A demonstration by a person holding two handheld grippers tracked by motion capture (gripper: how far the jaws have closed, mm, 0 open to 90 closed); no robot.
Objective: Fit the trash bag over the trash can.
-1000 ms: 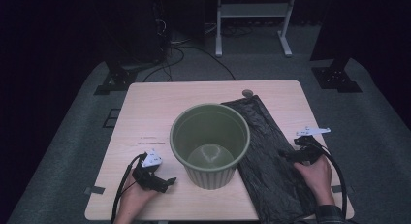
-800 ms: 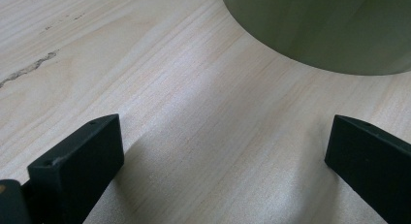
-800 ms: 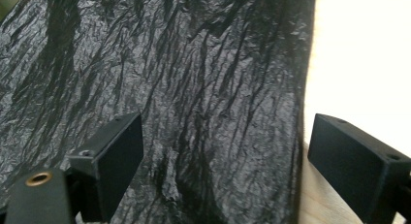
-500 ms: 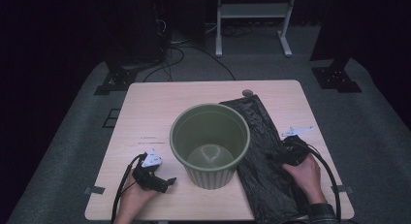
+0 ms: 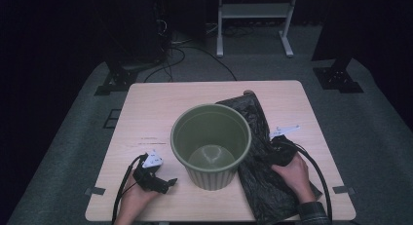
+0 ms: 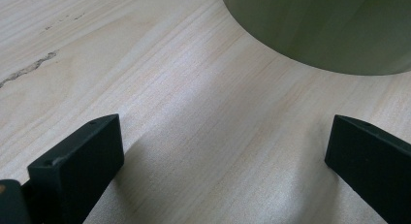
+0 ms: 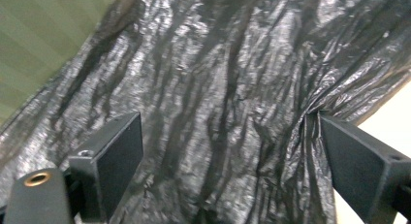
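Black crinkled plastic, a bin bag (image 5: pixel 263 161), lies flat on the worktop (image 5: pixel 146 108) just right of the green bin (image 5: pixel 211 144), and from above the right hand-held gripper (image 5: pixel 278 143) has slid inward onto it since a second ago, while the left hand-held gripper (image 5: pixel 163 182) stays near the bin's base. In the left gripper view its jaws are spread over bare wood beside the bin. In the right gripper view the jaws gape wide over the bag (image 7: pixel 218 103), one touching a fold.

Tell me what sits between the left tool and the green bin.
Nothing: bare wooden table runs from the open left tool to the green bin in the left gripper view.
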